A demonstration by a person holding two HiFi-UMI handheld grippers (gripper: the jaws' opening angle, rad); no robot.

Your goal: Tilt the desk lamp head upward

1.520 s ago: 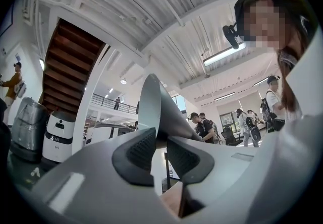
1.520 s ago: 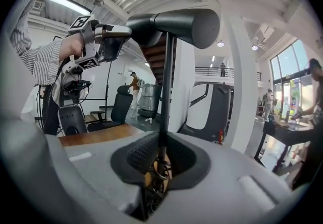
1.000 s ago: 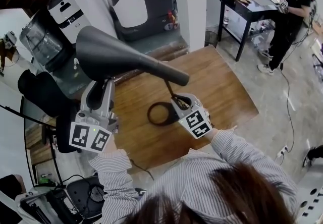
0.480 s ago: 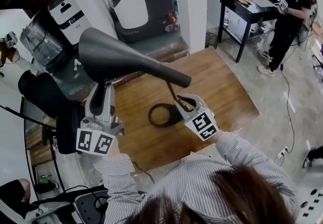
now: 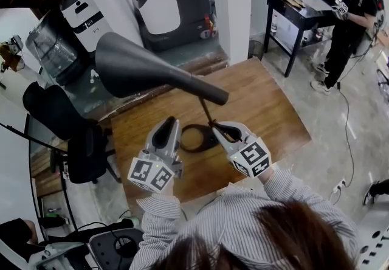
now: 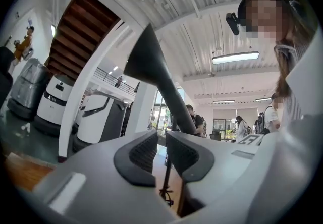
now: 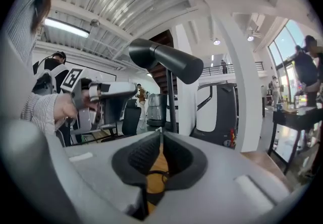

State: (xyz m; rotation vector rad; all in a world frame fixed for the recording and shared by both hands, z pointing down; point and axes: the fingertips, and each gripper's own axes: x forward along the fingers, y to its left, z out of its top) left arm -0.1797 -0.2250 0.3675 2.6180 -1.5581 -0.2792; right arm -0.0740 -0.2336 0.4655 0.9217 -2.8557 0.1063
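The lamp head looms above the left gripper, whose empty, slightly parted fingers have just been closing, while the right gripper pinches the stem.

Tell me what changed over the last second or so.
The left gripper let go of the lamp head and dropped below it; its jaws have just been closing, with nothing between them. The right gripper stays clamped on the lamp stem; the lamp head looks unmoved.

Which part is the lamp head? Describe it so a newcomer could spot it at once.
Find the wooden table; a thin stem rises from it. The lamp head is the large dark-grey cone atop that stem, the only funnel-shaped thing in view.
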